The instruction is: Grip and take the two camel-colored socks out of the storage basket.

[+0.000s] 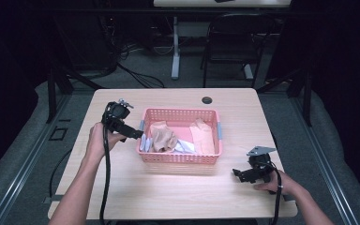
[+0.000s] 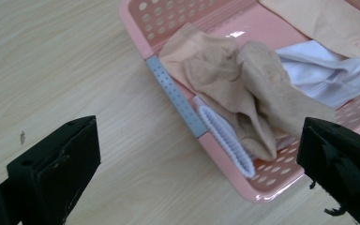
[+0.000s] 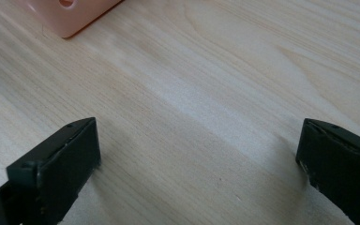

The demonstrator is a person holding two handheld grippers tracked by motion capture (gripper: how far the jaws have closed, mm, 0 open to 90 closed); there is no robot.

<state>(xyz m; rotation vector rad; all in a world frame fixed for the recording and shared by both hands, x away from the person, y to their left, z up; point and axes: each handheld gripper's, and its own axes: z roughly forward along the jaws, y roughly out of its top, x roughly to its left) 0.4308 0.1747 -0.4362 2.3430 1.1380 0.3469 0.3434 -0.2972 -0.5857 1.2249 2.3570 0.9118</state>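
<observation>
The pink basket [image 1: 180, 159] sits mid-table, and everything turns on it. The left gripper [image 1: 138, 135] hovers at the basket's left rim, fingers [image 2: 51, 173] spread wide, lined up on the tan stocking [image 2: 243, 89] that drapes over that rim beside a white ribbed cuff [image 2: 227, 140] — likely the next grab. The right gripper [image 1: 238, 174] waits well off the basket's front right corner, low over the bare table [image 3: 206, 84], fingers spread too, out of the way.

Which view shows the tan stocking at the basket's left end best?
The left gripper view: the stocking lies close, folds clear, draped over the basket rim. The high view shows it small. The right gripper view catches just a basket corner.
</observation>
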